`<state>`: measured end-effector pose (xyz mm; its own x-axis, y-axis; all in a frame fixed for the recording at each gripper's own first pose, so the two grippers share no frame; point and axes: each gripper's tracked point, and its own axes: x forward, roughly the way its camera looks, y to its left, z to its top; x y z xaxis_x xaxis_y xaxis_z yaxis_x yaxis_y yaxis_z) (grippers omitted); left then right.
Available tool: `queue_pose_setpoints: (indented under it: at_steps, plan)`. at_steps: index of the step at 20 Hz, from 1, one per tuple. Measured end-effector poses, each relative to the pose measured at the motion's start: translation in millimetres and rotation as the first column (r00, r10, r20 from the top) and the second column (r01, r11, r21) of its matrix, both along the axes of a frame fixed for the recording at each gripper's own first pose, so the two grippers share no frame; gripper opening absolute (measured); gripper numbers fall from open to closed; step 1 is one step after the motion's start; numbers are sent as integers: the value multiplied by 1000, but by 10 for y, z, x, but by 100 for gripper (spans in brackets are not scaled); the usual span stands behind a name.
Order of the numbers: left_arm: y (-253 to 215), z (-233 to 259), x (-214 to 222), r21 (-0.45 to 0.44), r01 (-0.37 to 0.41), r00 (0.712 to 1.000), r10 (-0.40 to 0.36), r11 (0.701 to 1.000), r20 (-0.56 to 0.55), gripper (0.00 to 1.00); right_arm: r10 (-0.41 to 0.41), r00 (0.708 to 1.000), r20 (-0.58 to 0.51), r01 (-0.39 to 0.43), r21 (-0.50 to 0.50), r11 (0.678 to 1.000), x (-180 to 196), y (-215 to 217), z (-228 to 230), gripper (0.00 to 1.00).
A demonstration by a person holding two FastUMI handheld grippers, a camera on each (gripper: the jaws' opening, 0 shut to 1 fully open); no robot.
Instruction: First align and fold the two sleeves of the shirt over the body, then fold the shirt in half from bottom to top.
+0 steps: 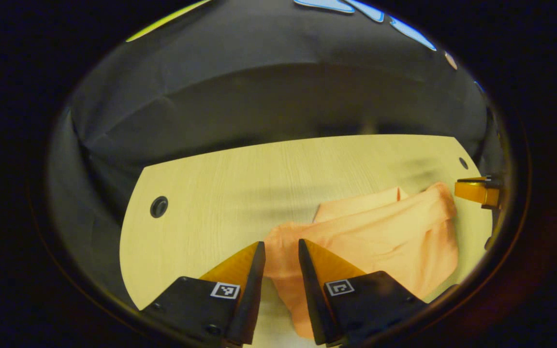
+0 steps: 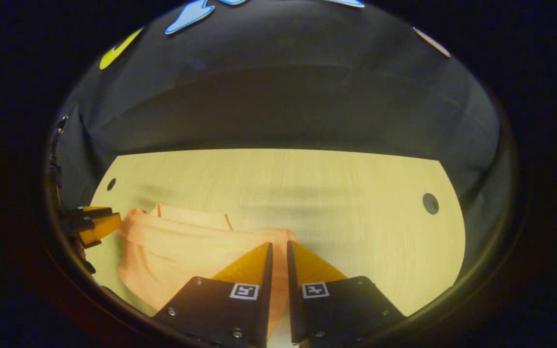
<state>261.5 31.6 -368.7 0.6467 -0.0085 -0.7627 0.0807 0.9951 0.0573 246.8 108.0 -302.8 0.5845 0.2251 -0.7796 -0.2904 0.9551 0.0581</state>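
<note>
The peach shirt [image 1: 380, 232] lies bunched and partly folded on the pale wooden table [image 1: 240, 183], stretched between the two tongs. The left gripper [image 1: 281, 246] sits at one end with its fingers a narrow gap apart and cloth showing in that gap, though I cannot tell if they pinch it. The right gripper [image 2: 277, 247] is at the other end, fingers nearly together over the shirt's edge, grip likewise unclear.

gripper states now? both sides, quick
Left gripper: narrow gap, shirt cloth between the fingers; grip cannot be told.
Right gripper: nearly closed over the shirt edge; grip cannot be told.
</note>
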Motion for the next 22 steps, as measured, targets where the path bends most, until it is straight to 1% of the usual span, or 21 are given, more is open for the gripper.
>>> queue_pose_setpoints:
  at_steps: [4,8,11,16,17,18,22]
  plan:
    - [36,277,-445,-12,1,1000,-1,1000,-2,50,9,1000,10,-9,-2,1000,-420,-64,312,18]
    - [9,619,-1039,-32,5,1000,-5,999,-2,50,20,1000,23,-20,11,1000,-910,-90,589,18]
    - [42,742,-1511,-41,8,1000,-8,999,-5,50,36,999,23,-37,16,999,-1338,-104,715,18]
    - [-19,767,-2284,-52,7,1000,-8,999,-23,50,44,999,9,-44,36,998,-2000,-163,771,18]
    - [-31,740,-2431,-56,4,1000,-6,998,-28,53,41,999,6,-42,43,998,-2112,-185,764,18]
    - [-39,718,-2589,-60,1,999,-3,998,-35,50,37,999,1,-37,50,998,-2225,-207,748,18]
    - [-51,560,-3145,-77,-13,998,8,997,-66,50,21,999,-24,-19,72,997,-2626,-325,704,18]
